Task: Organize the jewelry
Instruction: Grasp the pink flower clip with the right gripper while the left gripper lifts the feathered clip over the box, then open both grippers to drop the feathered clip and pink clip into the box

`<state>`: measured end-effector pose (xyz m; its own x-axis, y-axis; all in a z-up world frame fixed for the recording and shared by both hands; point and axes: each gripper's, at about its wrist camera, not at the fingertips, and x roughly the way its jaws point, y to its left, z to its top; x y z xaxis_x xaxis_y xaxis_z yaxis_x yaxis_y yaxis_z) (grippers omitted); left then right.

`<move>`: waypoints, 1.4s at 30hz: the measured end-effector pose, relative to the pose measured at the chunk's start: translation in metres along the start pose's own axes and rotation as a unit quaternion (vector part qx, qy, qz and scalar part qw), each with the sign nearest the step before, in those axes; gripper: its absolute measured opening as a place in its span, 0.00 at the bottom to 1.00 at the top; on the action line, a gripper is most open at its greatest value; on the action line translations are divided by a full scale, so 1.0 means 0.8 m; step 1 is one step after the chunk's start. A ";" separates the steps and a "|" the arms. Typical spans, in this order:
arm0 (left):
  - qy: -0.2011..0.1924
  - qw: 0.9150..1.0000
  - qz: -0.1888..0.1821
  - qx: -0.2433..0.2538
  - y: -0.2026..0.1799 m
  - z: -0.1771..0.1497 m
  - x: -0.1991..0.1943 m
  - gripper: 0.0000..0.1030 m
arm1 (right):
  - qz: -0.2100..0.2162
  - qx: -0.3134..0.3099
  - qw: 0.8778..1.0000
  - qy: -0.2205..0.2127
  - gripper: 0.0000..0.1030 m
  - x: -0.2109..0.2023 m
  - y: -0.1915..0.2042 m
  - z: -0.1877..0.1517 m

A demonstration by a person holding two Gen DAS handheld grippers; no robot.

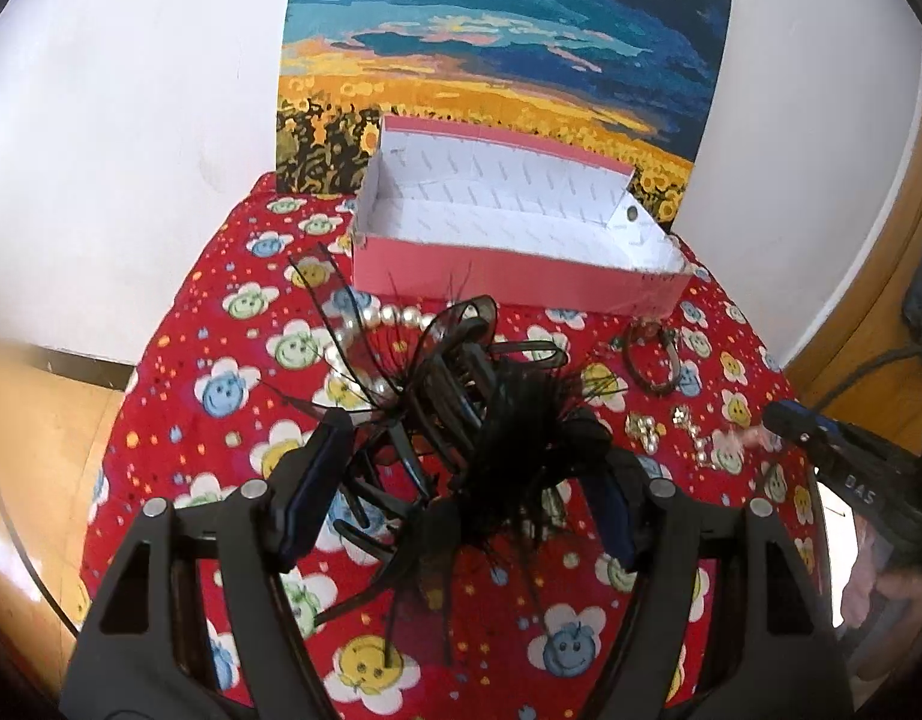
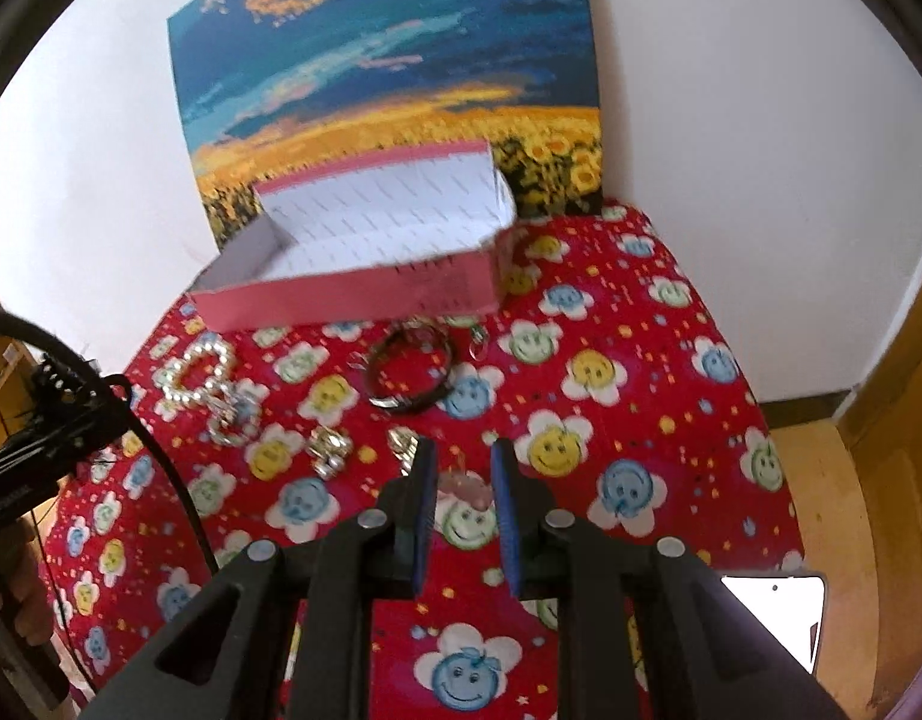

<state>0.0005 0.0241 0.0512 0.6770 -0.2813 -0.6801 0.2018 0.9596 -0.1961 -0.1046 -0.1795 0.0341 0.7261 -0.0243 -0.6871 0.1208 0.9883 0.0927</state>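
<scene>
My left gripper point(image 1: 461, 438) is shut on a black feathered hair claw point(image 1: 461, 414) and holds it above the red smiley-flower cloth point(image 1: 233, 396). An open pink box point(image 1: 509, 276) with a white inside stands behind it; it also shows in the right wrist view point(image 2: 353, 294). My right gripper point(image 2: 461, 456) is open, low over the cloth, with a small pink trinket point(image 2: 467, 489) between its fingers. A pearl bracelet point(image 2: 200, 375), a dark bangle point(image 2: 410, 375) and gold earrings point(image 2: 329, 450) lie on the cloth before it.
A sunflower painting point(image 1: 497, 48) leans on the white wall behind the box. The round table's edge drops to a wooden floor point(image 2: 833, 510) on both sides. A black cable point(image 2: 161, 450) crosses at the left of the right wrist view.
</scene>
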 end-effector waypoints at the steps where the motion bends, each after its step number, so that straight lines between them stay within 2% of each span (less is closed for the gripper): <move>1: 0.000 1.000 -0.002 -0.001 0.001 0.004 0.001 0.64 | 0.005 0.000 1.000 -0.002 0.19 -0.002 0.002 0.003; 2: 0.000 1.000 -0.005 -0.002 0.002 0.009 0.003 0.64 | 0.011 -0.001 1.000 -0.005 0.18 -0.004 0.003 0.006; 3: 0.000 1.000 -0.006 -0.001 0.002 0.012 0.005 0.64 | 0.015 -0.003 1.000 -0.007 0.11 -0.004 0.005 0.009; 15: -0.022 0.999 -0.003 0.028 -0.010 0.061 0.021 0.64 | 0.036 -0.006 0.999 -0.020 0.10 -0.009 0.009 0.046; 25: -0.027 0.999 0.013 0.027 -0.015 0.110 0.068 0.64 | 0.029 -0.045 0.997 -0.062 0.10 -0.007 0.036 0.118; 34: -0.019 0.999 0.027 0.030 -0.017 0.143 0.133 0.64 | 0.018 -0.020 0.998 -0.053 0.10 0.063 0.042 0.176; 38: -0.003 0.999 0.039 0.019 -0.014 0.145 0.162 0.64 | 0.010 -0.016 0.999 -0.027 0.10 0.106 0.040 0.183; 42: 0.013 0.999 0.032 0.006 -0.007 0.143 0.180 0.63 | 0.001 -0.011 1.000 -0.005 0.10 0.145 0.030 0.185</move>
<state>0.1778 -0.0219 0.0349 0.6702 -0.2183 -0.7093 0.1667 0.9756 -0.1428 0.0829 -0.1807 0.0631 0.7326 -0.0241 -0.6802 0.1051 0.9914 0.0780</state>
